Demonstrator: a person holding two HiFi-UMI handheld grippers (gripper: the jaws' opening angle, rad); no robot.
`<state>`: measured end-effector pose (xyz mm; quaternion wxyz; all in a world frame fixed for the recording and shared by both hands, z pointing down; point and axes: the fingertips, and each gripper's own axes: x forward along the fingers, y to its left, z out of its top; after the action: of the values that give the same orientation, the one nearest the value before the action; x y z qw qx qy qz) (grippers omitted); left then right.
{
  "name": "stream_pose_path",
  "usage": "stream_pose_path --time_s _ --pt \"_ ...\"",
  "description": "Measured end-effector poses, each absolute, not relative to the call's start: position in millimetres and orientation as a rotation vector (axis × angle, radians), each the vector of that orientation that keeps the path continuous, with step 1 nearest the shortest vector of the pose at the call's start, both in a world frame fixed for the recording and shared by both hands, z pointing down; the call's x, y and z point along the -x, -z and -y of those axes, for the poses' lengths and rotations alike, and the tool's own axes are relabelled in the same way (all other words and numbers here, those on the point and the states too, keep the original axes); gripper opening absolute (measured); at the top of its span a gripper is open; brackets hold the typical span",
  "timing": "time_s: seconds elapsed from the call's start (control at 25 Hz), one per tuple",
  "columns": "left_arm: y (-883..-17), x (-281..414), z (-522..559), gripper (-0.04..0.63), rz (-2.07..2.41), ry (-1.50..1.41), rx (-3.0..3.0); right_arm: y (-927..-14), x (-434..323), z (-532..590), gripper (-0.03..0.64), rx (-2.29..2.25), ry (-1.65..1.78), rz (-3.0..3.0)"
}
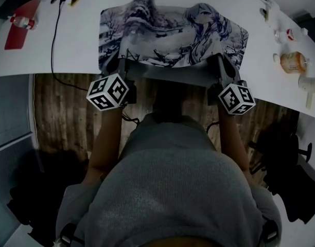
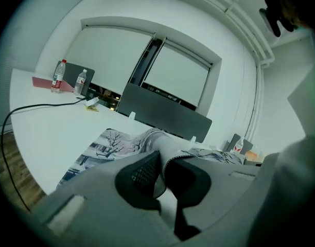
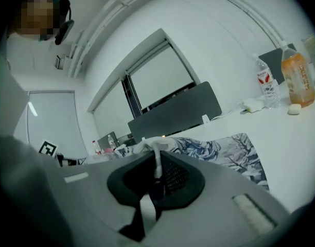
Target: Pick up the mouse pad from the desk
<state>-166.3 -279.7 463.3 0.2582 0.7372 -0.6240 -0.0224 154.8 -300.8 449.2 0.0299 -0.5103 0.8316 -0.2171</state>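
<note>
Head view: my left tongs [image 1: 122,62] and right tongs [image 1: 219,62] are both clenched on the near edge of the anime-print mouse pad [image 1: 173,30], one near each corner. That edge is raised off the white surface [image 1: 75,45], and the pad rumples just beyond the tongs.

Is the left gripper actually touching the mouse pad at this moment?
Touching. The left gripper view shows the left gripper shut on the mouse pad, with the pad's edge pinched between its jaws.
</note>
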Motion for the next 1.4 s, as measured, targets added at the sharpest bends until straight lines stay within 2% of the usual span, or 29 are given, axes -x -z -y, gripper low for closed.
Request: stream_pose_path --time_s 0.6,1.08,1.4 --pt "-350.7 132.3 258.5 0.006 1.546 0.456 -2.107 -348.3 -153.7 268.4 0.018 1.347 0.517 -2.441" --pt "-258.4 105.3 233.7 0.006 1.474 0.567 -2.275 -253.7 -147.4 238.7 0.018 1.150 0.323 -2.407" --pt "-231.8 88.9 227.7 0.006 1.453 0.582 -2.340 -222.6 -150.6 228.4 0.018 1.120 0.204 -2.434"
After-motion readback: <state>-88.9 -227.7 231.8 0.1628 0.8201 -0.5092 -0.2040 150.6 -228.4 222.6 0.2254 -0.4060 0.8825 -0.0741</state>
